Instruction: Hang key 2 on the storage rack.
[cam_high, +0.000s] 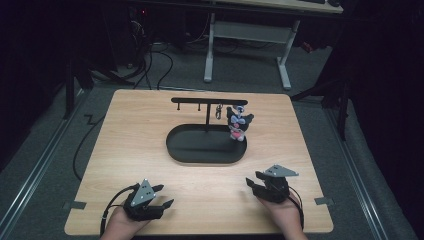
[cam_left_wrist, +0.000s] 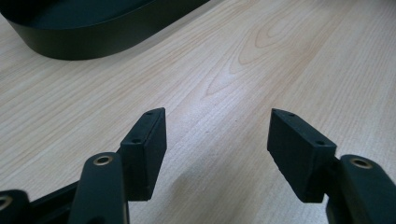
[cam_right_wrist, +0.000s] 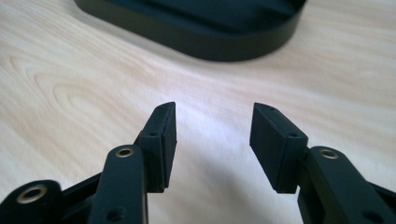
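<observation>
Keychain plush (cam_high: 238, 123) dangling off the stand's right end over the black tray (cam_high: 200, 152), easy to grab. Left claw (cam_high: 161, 196) and right claw (cam_high: 253, 180) spread, empty, parked near table (cam_high: 130, 130) front edge.

The high view looks forward and down from above the person's side, taking in the whole light wooden table (cam_high: 150, 150) with the black oval tray (cam_high: 200, 152) at frame centre. Each gripper view sits low and close over the wood, facing away from the person. Both share that tray's rim (cam_left_wrist: 93, 44) (cam_right_wrist: 210, 44) along their top edges.
</observation>
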